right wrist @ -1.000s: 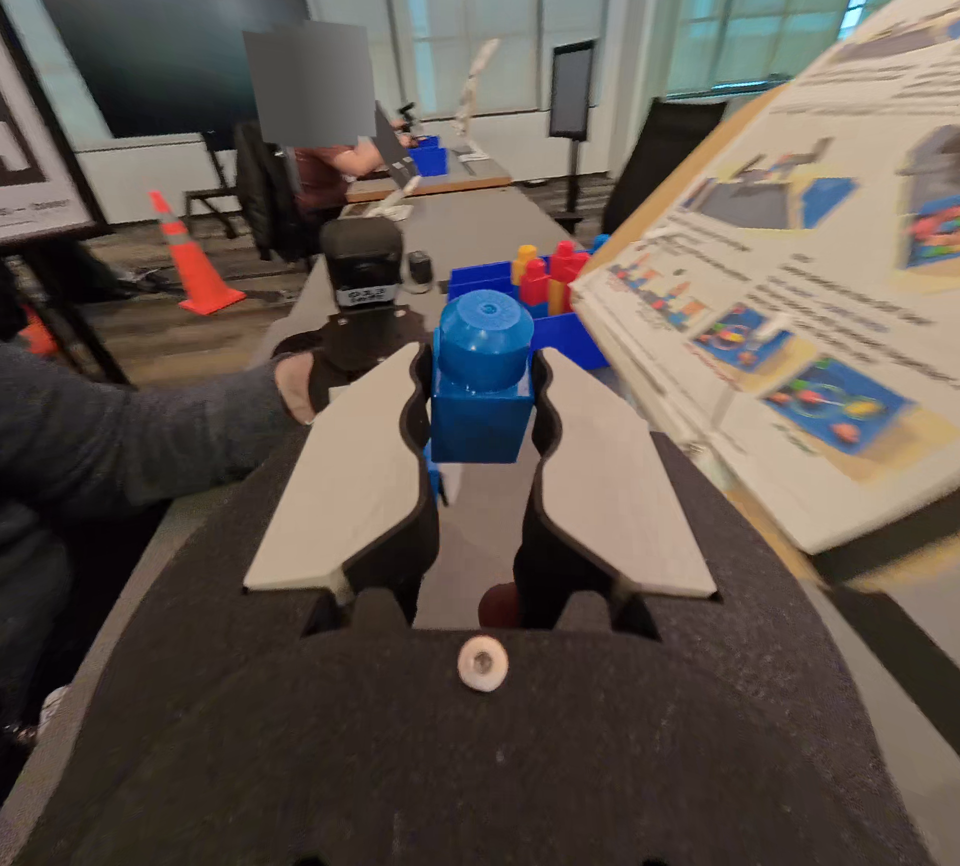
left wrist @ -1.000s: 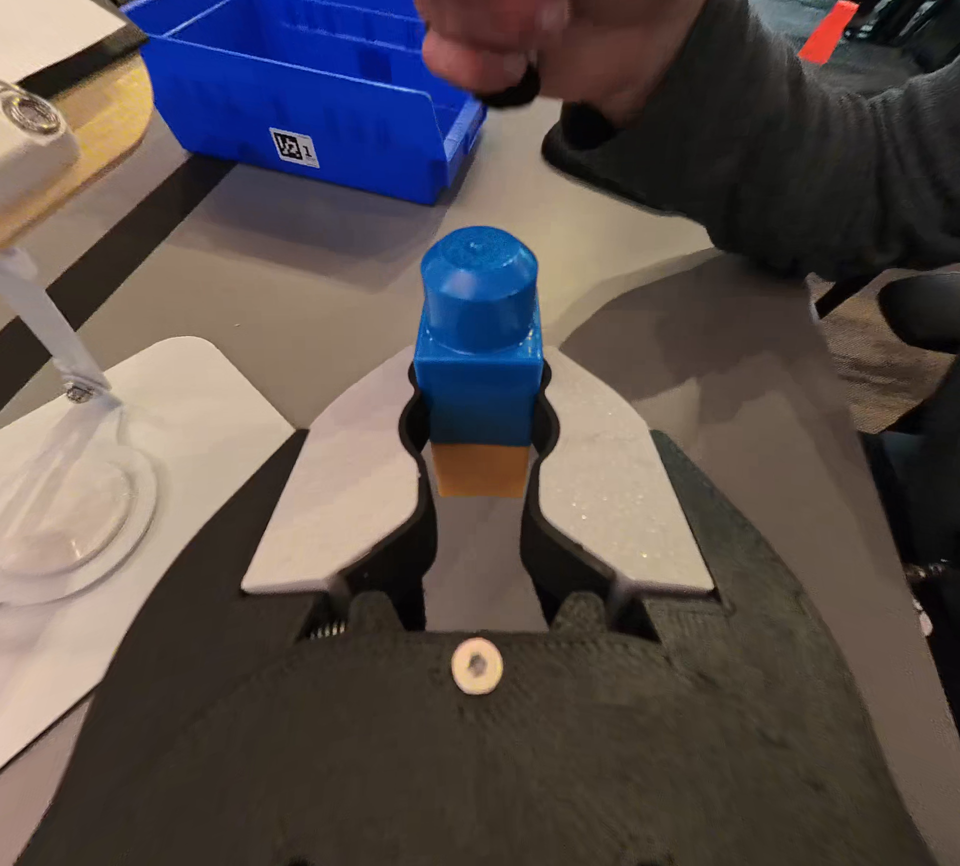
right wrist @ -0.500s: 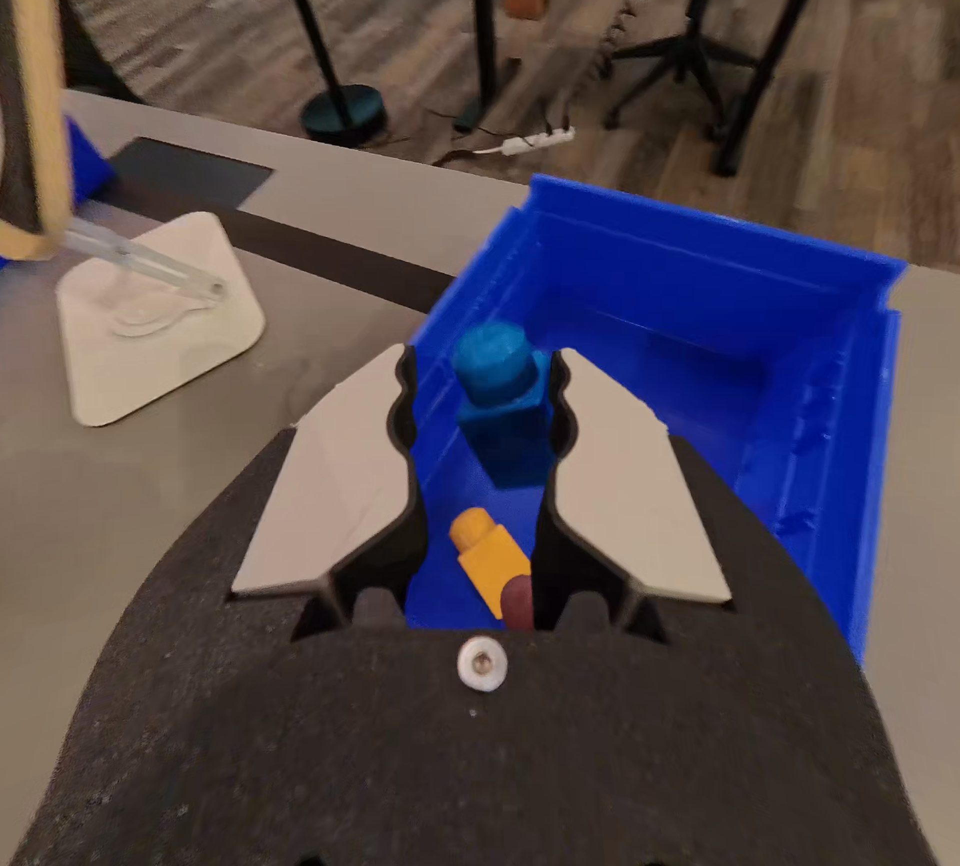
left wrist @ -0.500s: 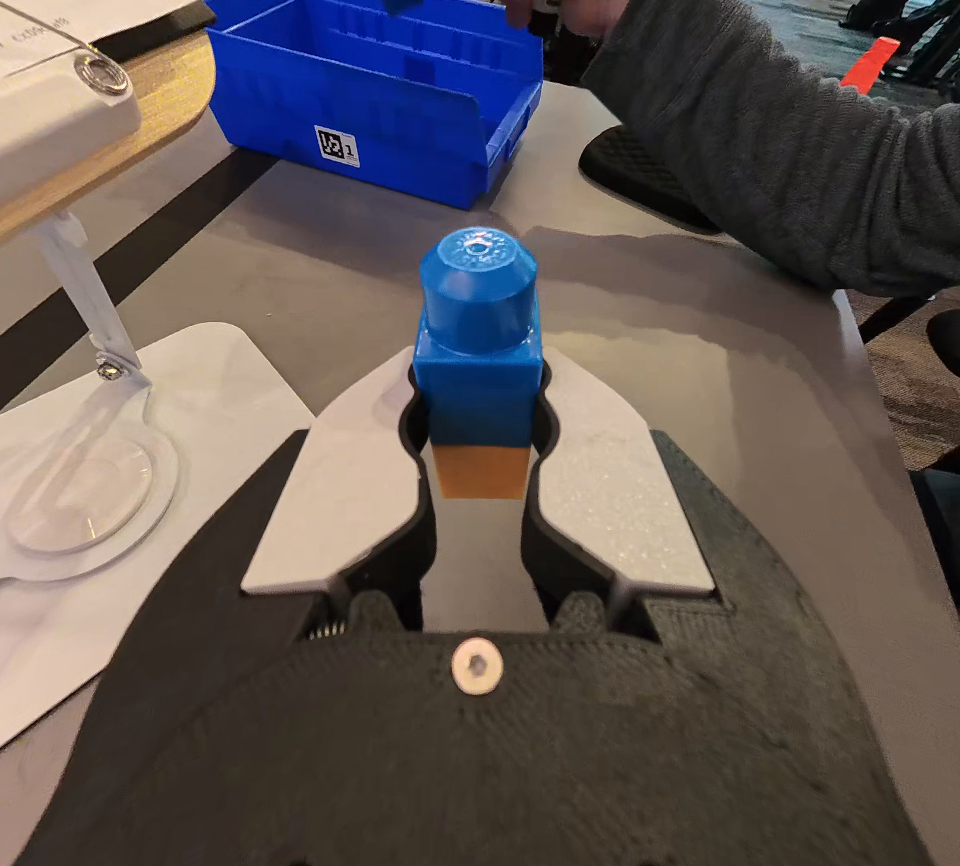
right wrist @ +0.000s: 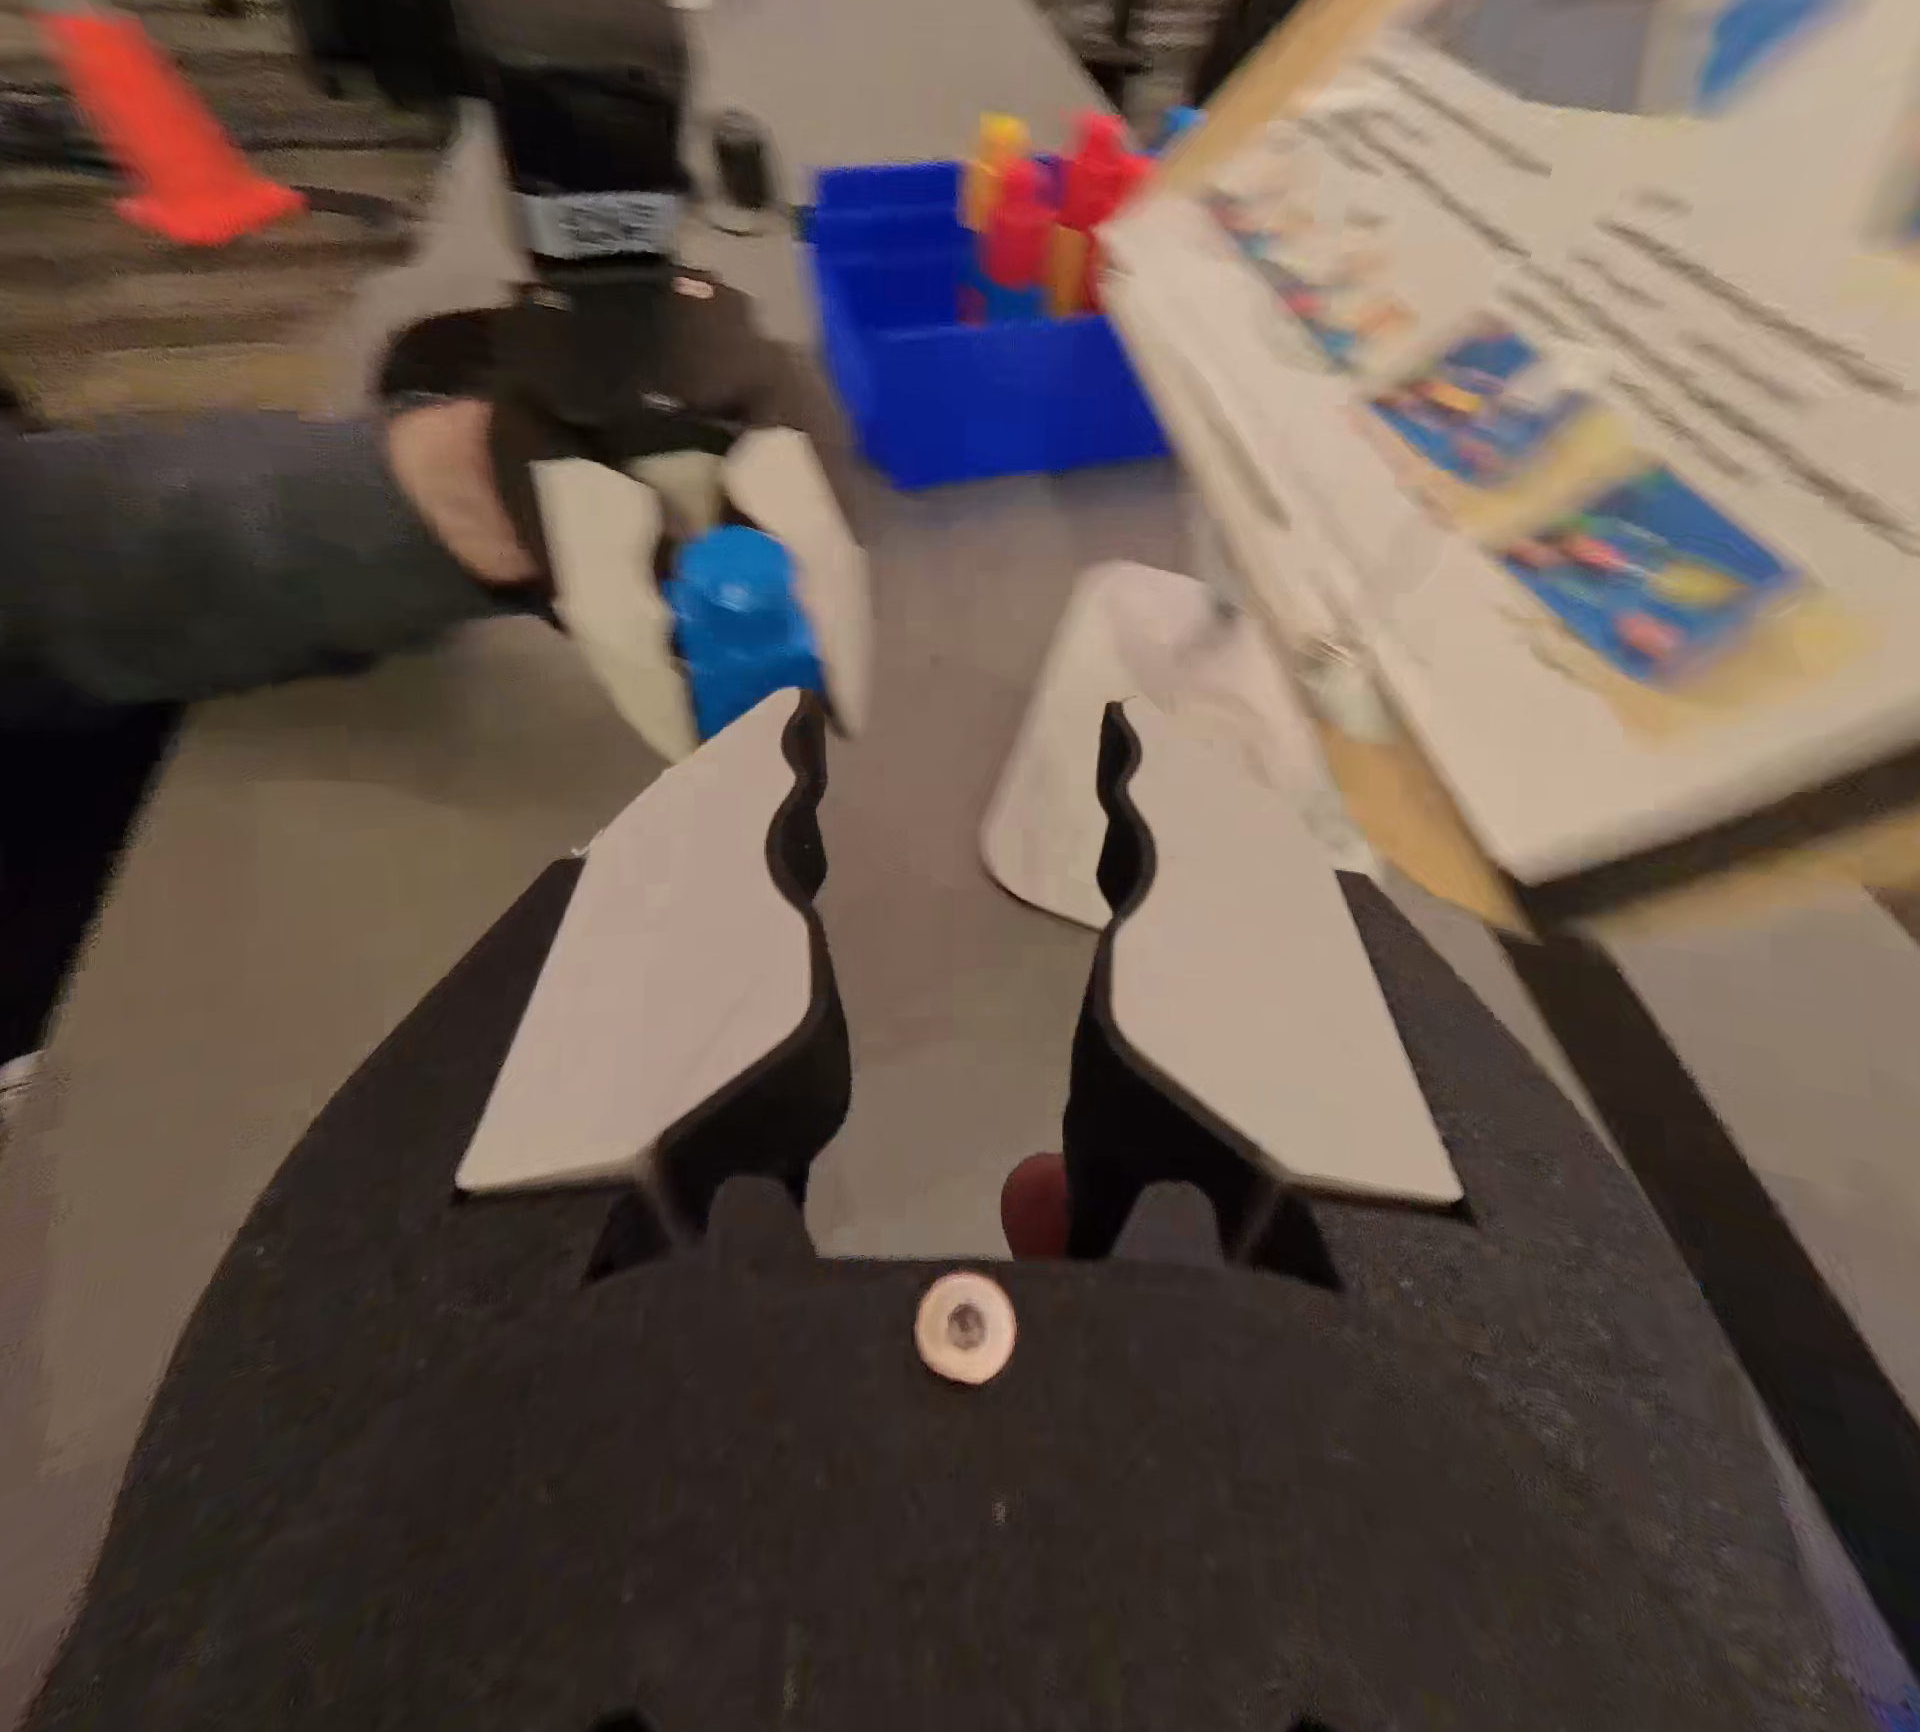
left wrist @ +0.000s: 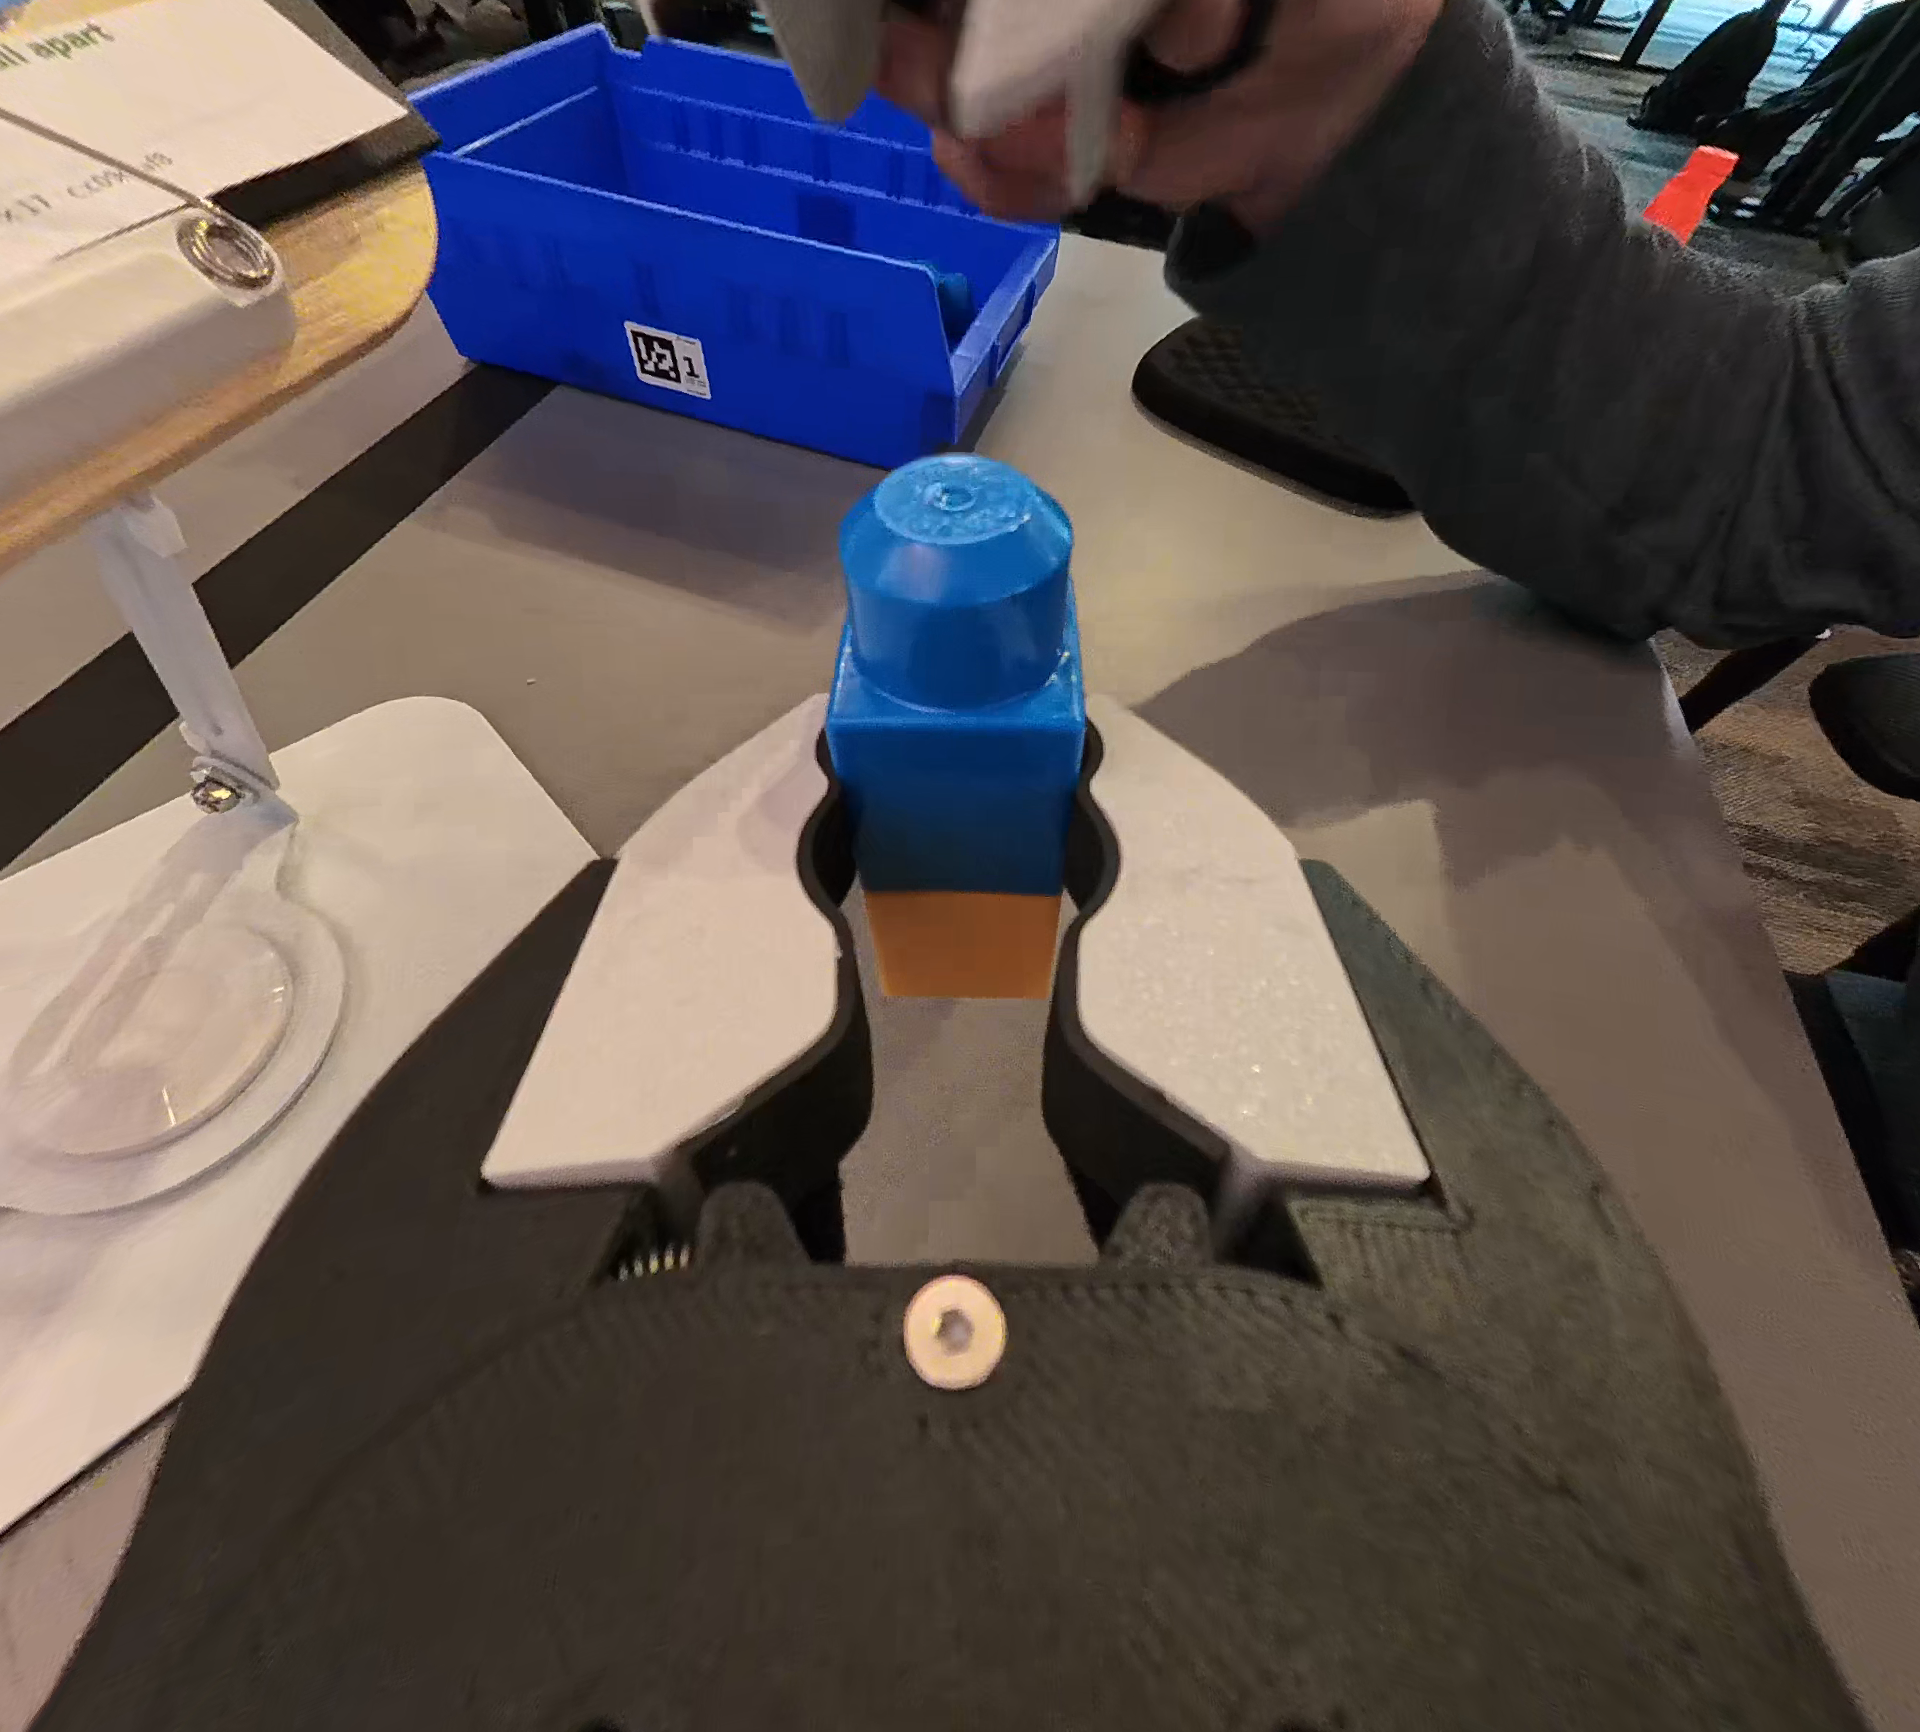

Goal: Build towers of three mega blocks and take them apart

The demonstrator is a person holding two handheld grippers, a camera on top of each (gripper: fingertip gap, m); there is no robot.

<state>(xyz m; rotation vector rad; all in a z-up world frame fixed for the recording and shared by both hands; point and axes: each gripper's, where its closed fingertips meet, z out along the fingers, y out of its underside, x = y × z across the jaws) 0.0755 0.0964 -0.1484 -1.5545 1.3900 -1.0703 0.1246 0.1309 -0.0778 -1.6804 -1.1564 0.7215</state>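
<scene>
A blue block with one round stud on top stands upright, stacked on an orange block whose lower part shows beneath it. The pair sits mid-table, near side, well short of the blue bin at the far left. The far bin holds red, orange and yellow blocks standing up, blurred, so their number is unclear.

Two tool-mounted cameras facing each other

Each is looking low across the surface; both are showing the blue block close up.
</scene>
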